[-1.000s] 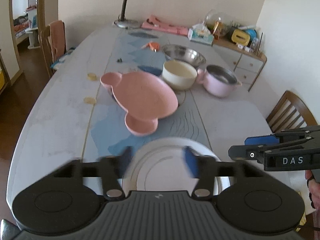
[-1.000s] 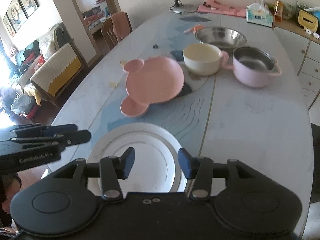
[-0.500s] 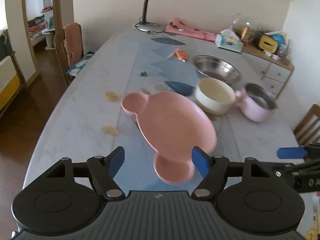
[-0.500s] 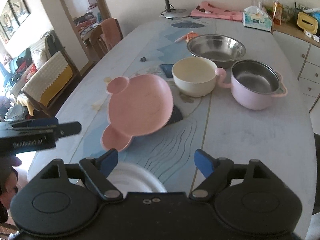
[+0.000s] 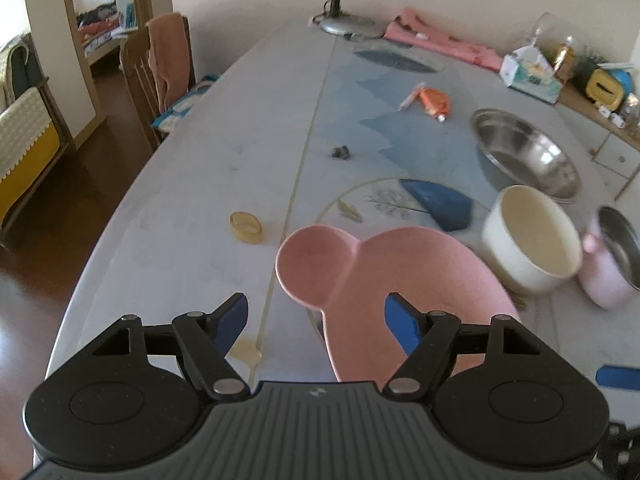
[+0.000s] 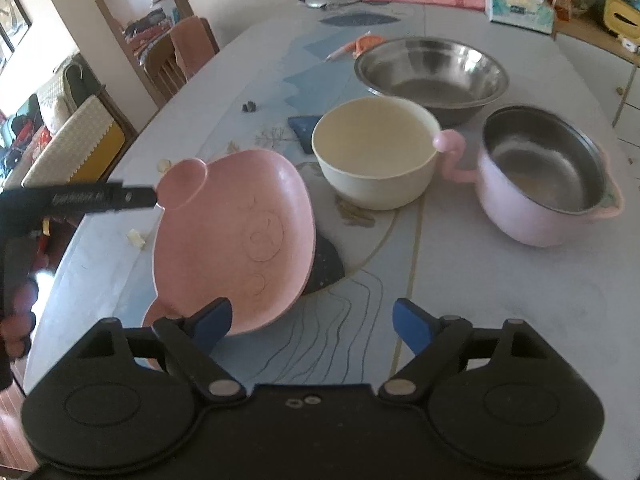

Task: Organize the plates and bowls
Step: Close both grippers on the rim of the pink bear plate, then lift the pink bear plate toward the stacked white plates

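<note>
A pink bear-shaped plate (image 5: 420, 280) (image 6: 236, 236) with two round ears lies tilted on the table. A cream bowl (image 5: 532, 240) (image 6: 376, 152) stands beyond it, next to a pink pot (image 5: 612, 260) (image 6: 548, 172) and a steel bowl (image 5: 524, 152) (image 6: 432, 72). My left gripper (image 5: 316, 320) is open and empty, just short of the plate's near ear; it also shows at the left of the right wrist view (image 6: 120, 198). My right gripper (image 6: 312, 320) is open and empty over the plate's near right edge.
An orange tube (image 5: 432, 100), a dark blue object (image 5: 436, 204), a small dark lump (image 5: 340, 153) and a yellowish ring (image 5: 246, 227) lie on the table (image 5: 200, 184). A lamp base (image 5: 348, 26), pink cloth and tissue box (image 5: 528, 70) stand at the far end. A chair (image 5: 160, 72) stands at the left.
Both grippers have moved forward over the table toward the pink plate. The white plate that lay near them has dropped out of view. Both grippers opened wider.
</note>
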`<state>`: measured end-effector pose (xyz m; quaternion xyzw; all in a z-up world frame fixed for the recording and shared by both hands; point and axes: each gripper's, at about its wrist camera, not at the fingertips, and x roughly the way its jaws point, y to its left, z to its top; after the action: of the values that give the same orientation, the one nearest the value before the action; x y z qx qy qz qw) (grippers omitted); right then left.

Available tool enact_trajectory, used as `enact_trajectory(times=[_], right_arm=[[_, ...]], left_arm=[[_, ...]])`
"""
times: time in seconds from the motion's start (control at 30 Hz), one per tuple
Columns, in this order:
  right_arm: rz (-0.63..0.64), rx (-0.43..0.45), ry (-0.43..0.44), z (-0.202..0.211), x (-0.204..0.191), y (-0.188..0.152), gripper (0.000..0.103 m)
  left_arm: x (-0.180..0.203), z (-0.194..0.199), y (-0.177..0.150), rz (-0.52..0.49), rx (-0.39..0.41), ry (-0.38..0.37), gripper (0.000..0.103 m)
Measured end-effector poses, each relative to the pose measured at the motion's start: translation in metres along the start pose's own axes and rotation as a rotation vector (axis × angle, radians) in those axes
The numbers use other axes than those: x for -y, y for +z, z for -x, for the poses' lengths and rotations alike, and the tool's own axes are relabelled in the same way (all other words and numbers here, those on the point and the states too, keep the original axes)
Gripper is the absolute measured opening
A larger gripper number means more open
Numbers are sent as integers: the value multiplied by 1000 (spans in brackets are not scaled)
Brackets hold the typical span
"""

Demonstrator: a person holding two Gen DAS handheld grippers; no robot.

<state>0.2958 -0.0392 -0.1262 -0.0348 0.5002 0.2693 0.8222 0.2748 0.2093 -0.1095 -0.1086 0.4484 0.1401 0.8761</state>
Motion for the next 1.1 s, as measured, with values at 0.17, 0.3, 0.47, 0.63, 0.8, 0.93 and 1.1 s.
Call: enact_trajectory(times=[0.17, 0.3, 0.47, 0.63, 0.8, 0.93, 1.1], right_arm=[[-3, -40, 19, -18, -2, 5, 76], [-9, -75, 41, -29, -4, 6, 69], [-45, -108, 66, -37, -2, 5, 51], [-78, -130, 85, -41, 0, 6, 32], [-116, -129, 96, -42, 3, 8, 16], [-128, -130, 87, -42, 3, 10, 15], [-135, -135, 84, -40, 2, 9, 13]], left_arm=[[-10, -31, 12, 35, -42, 17, 75], [-15, -46, 18, 54, -67, 11, 74], [-20, -60, 24, 84, -100, 9, 51], [-33, -70, 29, 171, -131, -3, 31], [-32, -76, 31, 171, -141, -9, 13], [-29, -73, 31, 150, -136, 16, 10], [-29, -66, 30, 140, -132, 20, 7]])
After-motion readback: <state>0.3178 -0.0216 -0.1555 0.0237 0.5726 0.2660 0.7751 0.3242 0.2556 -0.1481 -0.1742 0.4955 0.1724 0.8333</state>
